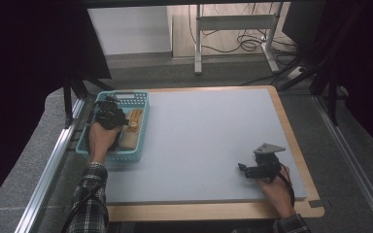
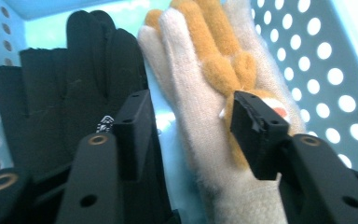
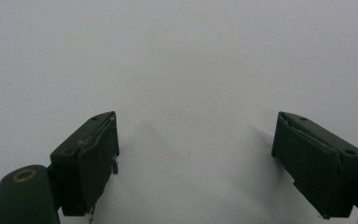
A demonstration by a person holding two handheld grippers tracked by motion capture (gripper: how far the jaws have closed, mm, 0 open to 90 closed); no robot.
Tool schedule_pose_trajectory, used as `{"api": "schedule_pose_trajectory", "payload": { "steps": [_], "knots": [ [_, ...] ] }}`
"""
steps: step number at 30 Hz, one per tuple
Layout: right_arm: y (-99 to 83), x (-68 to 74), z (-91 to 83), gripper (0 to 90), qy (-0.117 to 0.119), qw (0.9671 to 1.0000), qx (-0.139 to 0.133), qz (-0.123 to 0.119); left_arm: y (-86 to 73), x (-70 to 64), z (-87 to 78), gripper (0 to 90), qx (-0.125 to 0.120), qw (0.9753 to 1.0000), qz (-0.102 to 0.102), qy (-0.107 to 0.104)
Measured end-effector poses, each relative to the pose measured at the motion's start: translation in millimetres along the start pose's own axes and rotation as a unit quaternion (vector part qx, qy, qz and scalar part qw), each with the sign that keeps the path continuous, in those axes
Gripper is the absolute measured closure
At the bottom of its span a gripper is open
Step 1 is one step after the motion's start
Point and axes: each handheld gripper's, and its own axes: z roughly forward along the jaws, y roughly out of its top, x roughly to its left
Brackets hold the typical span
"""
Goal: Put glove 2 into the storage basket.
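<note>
The high view looks forward and down from above the person's side, taking in the whole table (image 1: pixel 209 141) and the basket (image 1: pixel 141 121) at its left. The left gripper view sits close inside that basket (image 2: pixel 317 60), facing the gloves (image 2: pixel 200 93). The right gripper view looks low across the bare table (image 3: pixel 182 60).

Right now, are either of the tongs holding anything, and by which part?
Nothing is held. The left tongs stand open astride the cream-and-orange glove in the basket, not closed on it. The right tongs are open over the bare table.
</note>
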Motion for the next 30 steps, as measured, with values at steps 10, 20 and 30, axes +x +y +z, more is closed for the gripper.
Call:
{"api": "schedule_pose_trajectory", "payload": {
  "steps": [10, 20, 30],
  "knots": [
    [0.0, 0.1, 0.0, 14.2, -0.001, 1.0, 0.0, 0.0, -7.6, 5.8, -10.2, 24.1, -0.028, 0.9995, -0.006, -0.015],
    [0.0, 0.1, 0.0, 14.2, -0.001, 1.0, 0.0, 0.0, -14.6, 6.2, -18.2, 14.5, -0.047, 0.9987, 0.004, -0.021],
    [0.0, 0.2, 0.0, 14.1, -0.001, 1.0, 0.0, 0.0, -22.8, 3.0, -28.4, 10.6, -0.066, 0.997, 0.016, -0.038]
  ]
}}
